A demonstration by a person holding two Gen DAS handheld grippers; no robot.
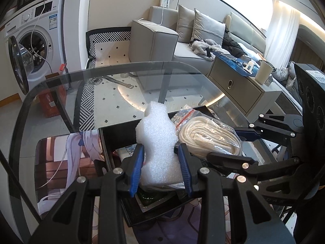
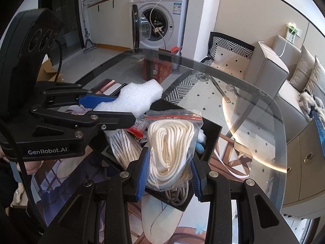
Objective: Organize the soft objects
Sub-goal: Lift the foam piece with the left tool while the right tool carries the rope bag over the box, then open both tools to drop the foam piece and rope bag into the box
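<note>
My left tool [image 1: 161, 162] is clamped on a white foam block [image 1: 157, 136], the blue pads pinching its narrow waist so the knobbly top stands up above the fingers. My right tool [image 2: 168, 170] is closed on a clear zip bag of white rope [image 2: 169, 142], gripping the bag at its lower half; the red seal strip sits at the top, away from me. Both tools point down over the same place: a black open box [image 2: 213, 134] standing on the glass counter [image 2: 254, 109], on top of a printed mat [image 2: 229, 158].

Inside the box I can already make out a second bag of striped cord [image 2: 121, 146], a grey cable [image 2: 176, 195] coiled below my rope bag, and something small, white and blue against the right wall. So I judge the sorting is well under way: several soft things are in, and the two I hold are over the box but not yet let go. What is left is lowering and releasing both.

The foam looks light, bubbly and easily dented; the rope is a loose, thick braided coil that slumps inside its crinkly bag.
</note>
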